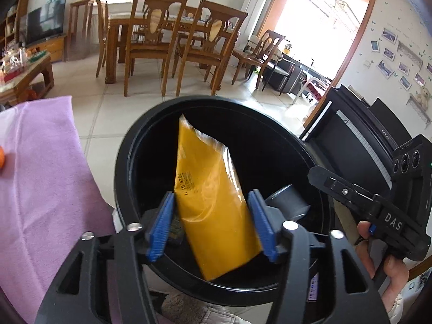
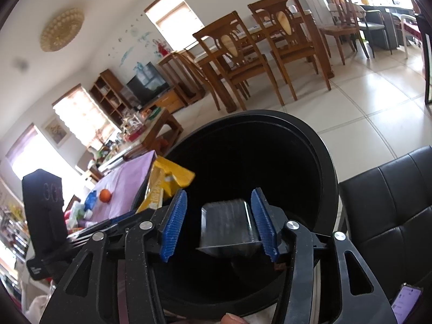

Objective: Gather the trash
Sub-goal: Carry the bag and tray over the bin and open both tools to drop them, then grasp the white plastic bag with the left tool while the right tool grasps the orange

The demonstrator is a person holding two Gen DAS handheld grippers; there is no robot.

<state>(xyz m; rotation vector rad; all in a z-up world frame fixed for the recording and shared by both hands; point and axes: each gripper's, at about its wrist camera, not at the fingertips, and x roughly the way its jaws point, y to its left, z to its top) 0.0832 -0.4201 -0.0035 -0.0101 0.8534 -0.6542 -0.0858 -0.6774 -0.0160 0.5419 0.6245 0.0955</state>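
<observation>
My left hand-held gripper (image 1: 212,222) hangs over a round black bin (image 1: 127,145), its blue pads spread. A yellow packet (image 1: 208,197) sits between them, long axis running up and away into the bin, its crimped end pointing toward the far rim, its near end over the near rim. The left pad seems to brush its edge; the right one stands just clear, so I cannot tell that anything pinches it.

My right hand-held gripper (image 2: 218,222) is over the same bin, pads spread too. A small dark plastic tray (image 2: 228,224) lies tilted between them, hard against the right pad, apart from the left (it looks blurred).

Beside the bin, a purple-clothed tabletop (image 1: 46,167) carries an orange (image 2: 105,195) and other litter. A black padded chair (image 2: 388,202) stands on the bin's other side. Beyond, across a tiled floor (image 1: 108,118), stand wooden dining chairs (image 1: 151,40) and a table.
</observation>
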